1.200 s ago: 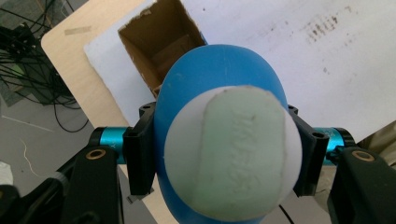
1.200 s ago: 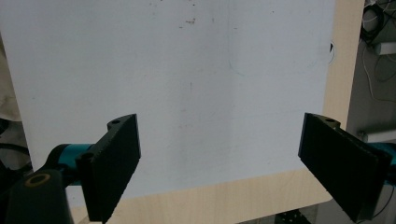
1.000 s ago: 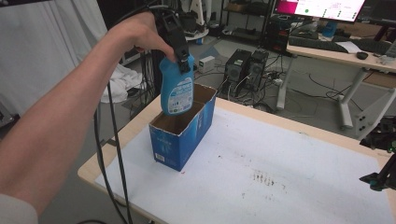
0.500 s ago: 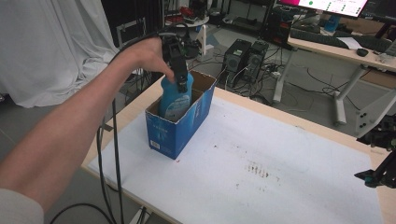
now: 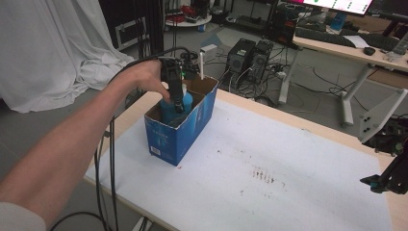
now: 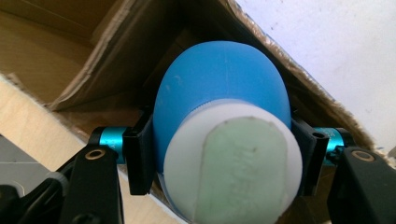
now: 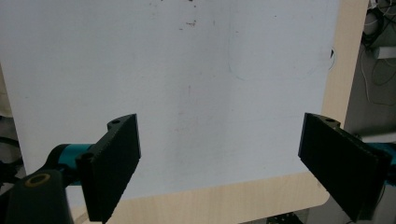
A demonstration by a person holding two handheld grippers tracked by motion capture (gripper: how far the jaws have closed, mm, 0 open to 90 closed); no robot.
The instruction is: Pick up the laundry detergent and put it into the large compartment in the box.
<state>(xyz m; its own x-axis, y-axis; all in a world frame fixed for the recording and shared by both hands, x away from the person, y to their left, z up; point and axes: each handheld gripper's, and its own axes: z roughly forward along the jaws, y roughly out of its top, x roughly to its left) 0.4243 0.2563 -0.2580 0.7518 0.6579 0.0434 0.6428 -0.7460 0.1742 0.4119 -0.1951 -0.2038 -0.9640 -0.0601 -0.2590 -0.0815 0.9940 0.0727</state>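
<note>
We see an open blue cardboard box [image 5: 180,127] standing on the white-topped bench [image 5: 288,163], near its far left corner, with its top flaps up. Inside it stands a blue bottle [image 5: 169,109] with a white cap; only its shoulder and top rise above the box rim in the high view. In the left gripper view we look straight down on that bottle [image 6: 219,98]: the rounded blue shoulder, the white cap ring and a pale green top, with the brown inner walls of the box [image 6: 93,56] around it and the white bench [image 6: 336,51] beyond the torn rim.

The left claw [image 5: 177,98] reaches down into the box from above, gripped by the person's left hand [image 5: 144,79], and its cable loops away over the bench edge. Its two black jaws are clamped on the bottle, one pressed to each side just below the cap.

The right claw [image 5: 385,180] hangs at the right edge of the bench, well apart from the box. In the right gripper view its claw [image 7: 233,168] is spread wide with nothing between the jaws, above the bare white surface and the pale wooden border of the bench.
</note>
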